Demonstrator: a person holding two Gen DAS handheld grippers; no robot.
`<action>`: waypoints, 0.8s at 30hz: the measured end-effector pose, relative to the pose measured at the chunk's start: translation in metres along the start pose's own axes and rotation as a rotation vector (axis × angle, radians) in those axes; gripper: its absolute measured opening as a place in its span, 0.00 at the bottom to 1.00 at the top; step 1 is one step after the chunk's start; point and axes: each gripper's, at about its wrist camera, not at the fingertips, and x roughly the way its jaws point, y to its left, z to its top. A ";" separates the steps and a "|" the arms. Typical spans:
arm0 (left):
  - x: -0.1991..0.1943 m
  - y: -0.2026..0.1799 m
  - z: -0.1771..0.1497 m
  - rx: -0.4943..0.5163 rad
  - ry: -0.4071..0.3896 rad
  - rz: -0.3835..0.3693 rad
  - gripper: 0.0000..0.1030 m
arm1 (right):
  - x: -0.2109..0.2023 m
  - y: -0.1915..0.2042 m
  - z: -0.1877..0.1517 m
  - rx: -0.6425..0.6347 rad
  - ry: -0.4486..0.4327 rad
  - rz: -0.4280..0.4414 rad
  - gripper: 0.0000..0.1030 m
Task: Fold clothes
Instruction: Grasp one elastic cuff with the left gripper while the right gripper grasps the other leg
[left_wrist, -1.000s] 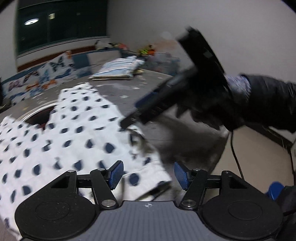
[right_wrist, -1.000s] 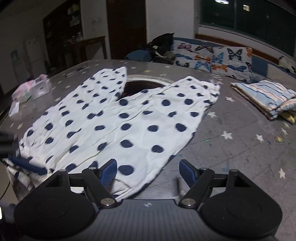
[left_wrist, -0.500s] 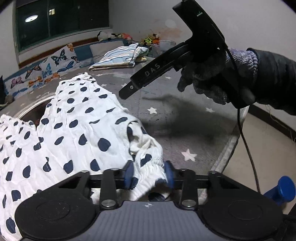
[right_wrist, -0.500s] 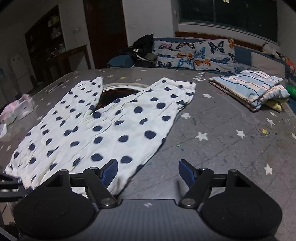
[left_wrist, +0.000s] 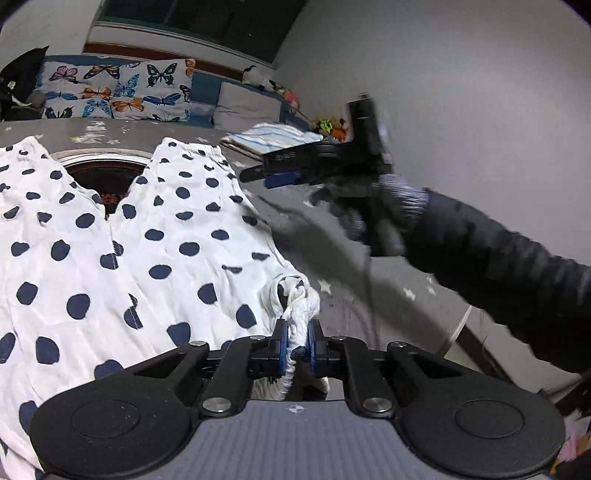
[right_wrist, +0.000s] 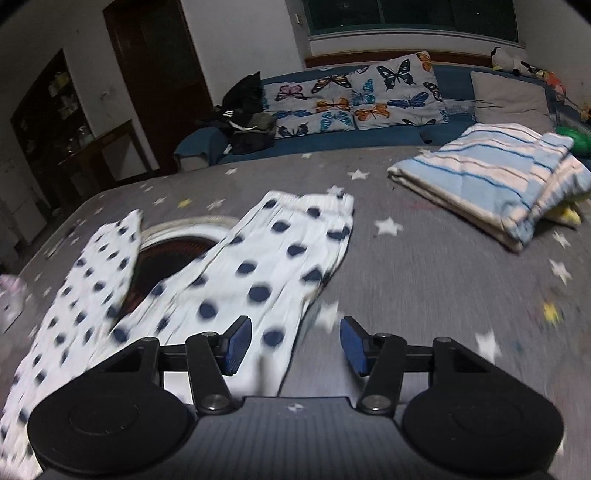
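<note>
The polka-dot trousers (left_wrist: 147, 240), white with dark blue spots, lie spread flat on the grey star-printed cloth (right_wrist: 424, 280) that covers the table. Both legs run away from the cameras and splay apart, exposing a round dark opening with a pale rim (right_wrist: 184, 243) between them. The near corner of the garment, at the waist end, is bunched and raised slightly off the surface.

The left gripper (left_wrist: 295, 341) is closed on that bunched corner: a wad of white fabric is pinched between its blue pads, which stand nearly together.

The right gripper (right_wrist: 293, 345) is held above the table, just beyond the trousers' right edge, its jaws spread wide with nothing between them. In the left wrist view it appears in mid-air, carried by a gloved hand (left_wrist: 354, 206) in a dark sleeve (left_wrist: 498, 258); this part is motion-blurred.

A folded striped blanket (right_wrist: 491, 184) rests on the cloth, well apart from the trousers, to their right. Behind the table stands a blue sofa (right_wrist: 332, 140) bearing butterfly-print cushions (right_wrist: 354, 99).
</note>
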 end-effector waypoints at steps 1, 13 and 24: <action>-0.002 0.002 0.001 -0.010 -0.004 -0.005 0.12 | 0.009 -0.002 0.006 0.006 0.003 -0.004 0.50; -0.012 0.023 0.009 -0.085 -0.033 -0.004 0.12 | 0.095 -0.014 0.061 -0.020 0.009 -0.108 0.44; -0.030 0.024 0.003 -0.108 -0.072 -0.003 0.12 | 0.090 -0.015 0.079 0.019 -0.025 -0.148 0.03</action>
